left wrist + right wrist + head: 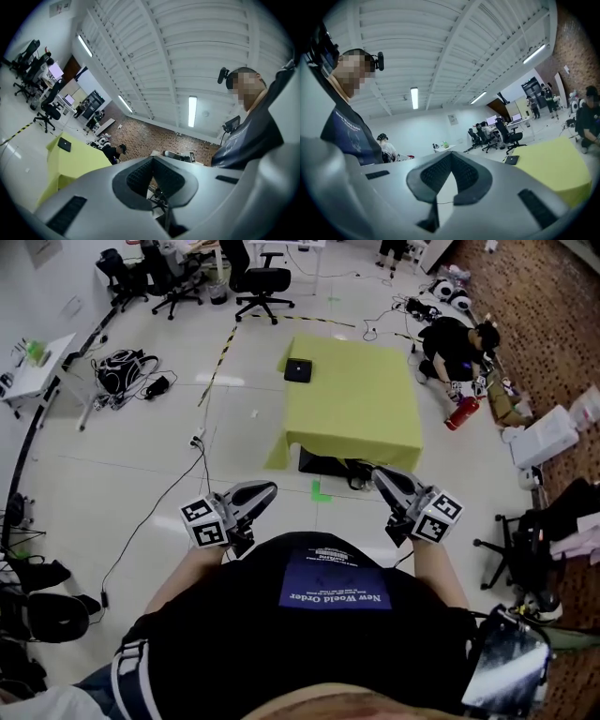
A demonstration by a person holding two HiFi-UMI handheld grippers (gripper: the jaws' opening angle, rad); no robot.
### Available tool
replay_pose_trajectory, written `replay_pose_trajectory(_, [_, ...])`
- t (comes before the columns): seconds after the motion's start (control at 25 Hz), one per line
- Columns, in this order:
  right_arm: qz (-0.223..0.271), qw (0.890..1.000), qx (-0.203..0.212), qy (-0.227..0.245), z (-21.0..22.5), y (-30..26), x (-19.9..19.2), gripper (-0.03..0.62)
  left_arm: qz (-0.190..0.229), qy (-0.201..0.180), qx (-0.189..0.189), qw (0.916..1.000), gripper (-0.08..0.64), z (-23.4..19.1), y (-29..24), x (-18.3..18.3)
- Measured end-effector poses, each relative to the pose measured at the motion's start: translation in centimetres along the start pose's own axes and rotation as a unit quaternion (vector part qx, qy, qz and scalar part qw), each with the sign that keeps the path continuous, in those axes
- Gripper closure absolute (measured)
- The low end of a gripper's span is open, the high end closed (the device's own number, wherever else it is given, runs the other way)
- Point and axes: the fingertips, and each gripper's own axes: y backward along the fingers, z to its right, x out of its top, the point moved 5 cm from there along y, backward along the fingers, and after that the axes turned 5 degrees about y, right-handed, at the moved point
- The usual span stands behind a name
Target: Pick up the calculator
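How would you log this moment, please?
left gripper: shut, empty | right gripper: shut, empty | flat black calculator: untouched on yellow-green covered table

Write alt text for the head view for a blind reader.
A person looks down at a left tool and right tool, both shut and empty, held at the waist. Ahead stands a table under a yellow-green cloth, a black calculator near its far left corner.

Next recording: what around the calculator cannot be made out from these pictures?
Small flat black calculator: too small in all three views to show keys, display or which side faces up.
Yellow-green cloth-covered table: in the head view the hanging cloth hides its legs and most of what lies underneath.
Crouching person in black beside it: head view, too small to tell what they handle.
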Motion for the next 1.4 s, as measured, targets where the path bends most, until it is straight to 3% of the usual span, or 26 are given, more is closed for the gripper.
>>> replay_pose_trajectory(0.2, [0.003,0.999,0.033,-0.008,6.3,-2.1,0.2,0.606,0.005,-0.011,0.029,0.9995,0.553,-3.3,-3.4,1.1])
replay_pose_trajectory(0.56, [0.003,0.994,0.106,0.0,21.3,-3.1,5.1,0.607,0.028,-0.029,0.083,0.9957,0.552,-7.9,-16.4,4.3])
replay_pose_trajectory(0.72, [0.001,0.993,0.115,-0.011,26.9,-3.1,5.7,0.606,0.024,-0.028,0.085,0.9957,0.553,-9.8,-22.0,5.0])
replay_pose_trajectory(0.88, [-0.003,0.993,0.118,-0.02,29.8,-4.2,5.6,0.606,0.004,-0.02,0.091,0.9956,0.552,-12.5,-24.1,5.8])
replay_pose_trajectory(1.08, [-0.016,0.996,0.088,-0.028,32.7,-6.4,5.2,0.606,-0.003,0.001,0.074,0.9973,0.552,-17.5,-25.4,7.2])
replay_pose_trajectory(1.4, [-0.016,1.0,0.018,-0.007,35.6,-13.2,7.3,0.606,-0.043,0.025,-0.002,0.9987,0.552,-27.8,-26.6,12.2])
